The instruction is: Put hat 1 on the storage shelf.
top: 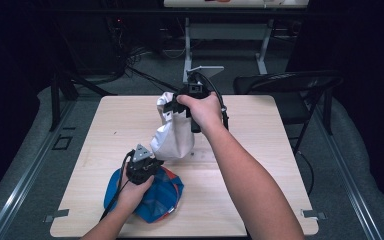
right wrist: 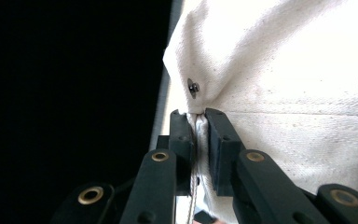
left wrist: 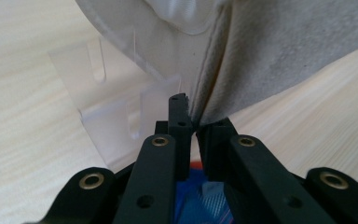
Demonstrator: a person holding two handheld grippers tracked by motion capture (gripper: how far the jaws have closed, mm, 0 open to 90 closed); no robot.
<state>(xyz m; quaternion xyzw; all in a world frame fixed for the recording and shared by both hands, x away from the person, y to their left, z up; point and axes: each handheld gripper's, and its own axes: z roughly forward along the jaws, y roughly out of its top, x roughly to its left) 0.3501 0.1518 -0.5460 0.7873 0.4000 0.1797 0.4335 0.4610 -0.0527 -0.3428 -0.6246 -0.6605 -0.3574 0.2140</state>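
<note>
Near the worktop (top: 240,200) edge a blue cap (top: 152,197) lies flat, and just beyond it the left tongs (top: 147,162) are pinched tight on the low edge of a white cloth bag (top: 172,137). Farther out, the right tongs (top: 172,107) are clamped on the bag's top hem (right wrist: 200,126) by a small rivet (right wrist: 193,87), holding it upright. The bag looks light and limp, likely to sag, so the stitched hem seems the surest hold.
</note>
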